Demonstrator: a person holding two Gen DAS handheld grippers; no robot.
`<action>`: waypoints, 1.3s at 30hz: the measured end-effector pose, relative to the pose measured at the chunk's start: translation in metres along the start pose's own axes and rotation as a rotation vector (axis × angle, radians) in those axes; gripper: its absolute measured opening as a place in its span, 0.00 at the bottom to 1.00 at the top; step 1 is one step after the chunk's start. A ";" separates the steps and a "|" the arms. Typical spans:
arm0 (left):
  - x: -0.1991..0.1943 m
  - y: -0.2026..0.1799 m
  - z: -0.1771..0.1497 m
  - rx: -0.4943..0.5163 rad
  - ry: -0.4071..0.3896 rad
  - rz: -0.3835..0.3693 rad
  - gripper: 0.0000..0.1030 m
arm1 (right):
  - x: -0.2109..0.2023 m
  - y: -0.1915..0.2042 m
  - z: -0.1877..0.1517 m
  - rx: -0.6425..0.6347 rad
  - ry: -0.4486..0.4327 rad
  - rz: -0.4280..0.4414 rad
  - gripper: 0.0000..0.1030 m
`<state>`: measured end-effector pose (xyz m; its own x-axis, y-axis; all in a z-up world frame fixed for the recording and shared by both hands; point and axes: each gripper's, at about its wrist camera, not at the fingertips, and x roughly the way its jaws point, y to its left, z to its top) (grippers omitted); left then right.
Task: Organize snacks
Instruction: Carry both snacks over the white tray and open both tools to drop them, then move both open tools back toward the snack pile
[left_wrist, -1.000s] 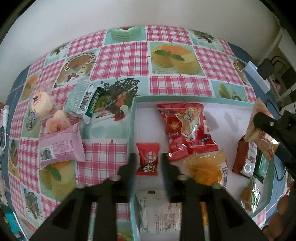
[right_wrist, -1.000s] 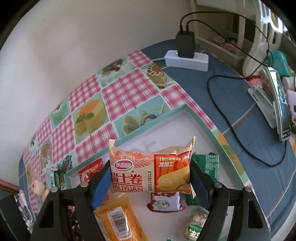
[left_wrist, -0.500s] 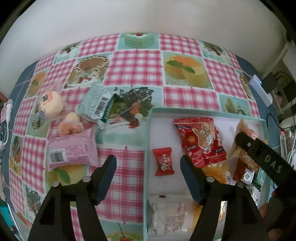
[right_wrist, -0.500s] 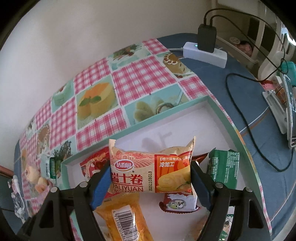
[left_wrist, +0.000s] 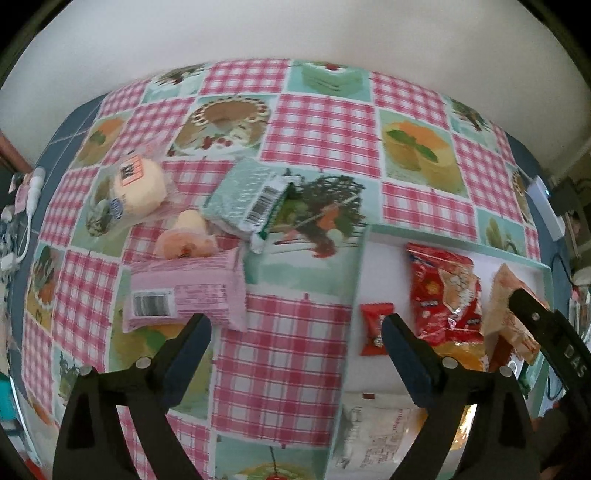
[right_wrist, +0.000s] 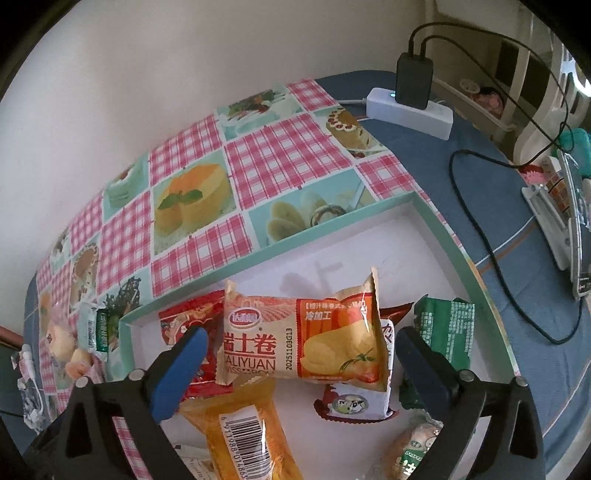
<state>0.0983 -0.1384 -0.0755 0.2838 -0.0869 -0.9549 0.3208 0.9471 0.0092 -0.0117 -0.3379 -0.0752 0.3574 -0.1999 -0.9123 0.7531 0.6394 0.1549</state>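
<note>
A teal-rimmed box (right_wrist: 258, 254) with a white floor holds several snack packs. My right gripper (right_wrist: 301, 343) hangs over it, jaws opening. The orange Swiss roll pack (right_wrist: 303, 332) lies between the fingers on top of other packs, and a gap shows at each pad. My left gripper (left_wrist: 295, 332) straddles the box's left wall (left_wrist: 354, 295), jaws opening wide with only tablecloth and wall between them. A small red packet (left_wrist: 375, 328) lies in the box just inside its right finger. On the cloth lie a pink pack (left_wrist: 184, 299), a green-silver pack (left_wrist: 247, 199) and two buns (left_wrist: 138, 184).
In the box are also a red bag (left_wrist: 443, 291), a yellow pack (right_wrist: 236, 424), a green pack (right_wrist: 443, 332) and a white pack (left_wrist: 373, 435). A power strip with a charger (right_wrist: 410, 107) and cables lie at the far right. A wall bounds the table behind.
The left gripper opened off the small red packet, left it in the box and shifted left. The right gripper opened, and the Swiss roll pack settled onto the packs below.
</note>
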 end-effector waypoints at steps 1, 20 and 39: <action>0.001 0.005 0.000 -0.017 0.003 0.001 0.93 | -0.001 0.000 0.000 -0.002 -0.002 0.005 1.00; 0.000 0.070 -0.001 -0.180 0.062 0.050 0.96 | -0.022 0.014 -0.019 -0.028 0.034 -0.036 1.00; -0.028 0.112 -0.008 -0.228 -0.024 0.163 0.96 | -0.053 0.093 -0.068 -0.255 -0.014 -0.044 1.00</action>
<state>0.1194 -0.0279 -0.0501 0.3370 0.0680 -0.9390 0.0582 0.9940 0.0929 0.0020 -0.2175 -0.0382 0.3360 -0.2410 -0.9105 0.6055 0.7957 0.0129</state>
